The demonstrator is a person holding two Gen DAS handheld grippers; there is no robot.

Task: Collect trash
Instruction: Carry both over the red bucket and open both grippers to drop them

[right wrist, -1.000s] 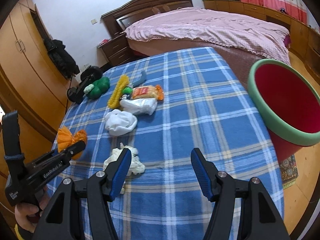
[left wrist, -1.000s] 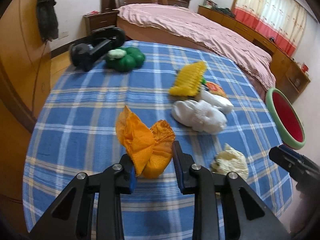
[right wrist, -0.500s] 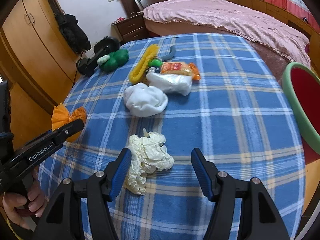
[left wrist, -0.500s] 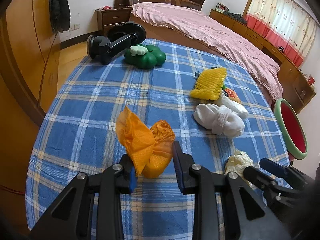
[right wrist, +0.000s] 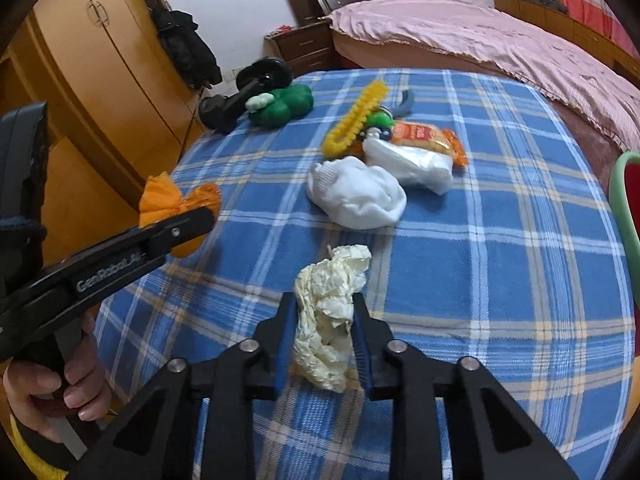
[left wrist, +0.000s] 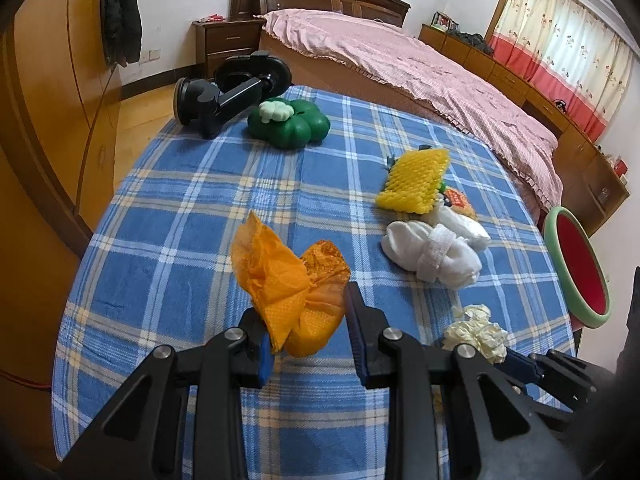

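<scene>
- A second ago the right gripper [right wrist: 325, 322] stood wide with the cream crumpled paper [right wrist: 330, 312] off to its left; its jaws have just been closing and now pinch that paper between the blue pads, the wad lying on the blue checked cloth [right wrist: 500, 272].
- The left gripper [left wrist: 306, 330] is as before: narrowed on the orange wrapper [left wrist: 292, 284], which sticks up above its fingers.
- Both grippers point steeply down at the table; the left one sits to the left of the right one, its handle in a person's hand [right wrist: 52, 384].
- Just ahead of the right gripper lies a white sock bundle [right wrist: 356, 194], with a white plastic bag [right wrist: 412, 162] and an orange snack packet [right wrist: 428, 138] beyond it.
- Further ahead and slightly left: a yellow foam net [right wrist: 356, 118], a green clover-shaped toy [right wrist: 284, 104] and a black suction mount [right wrist: 240, 94].
- A red bin with a green rim [right wrist: 624, 200] stands off the table edge to the right gripper's right.
- Nothing lies between either gripper and its wad.
</scene>
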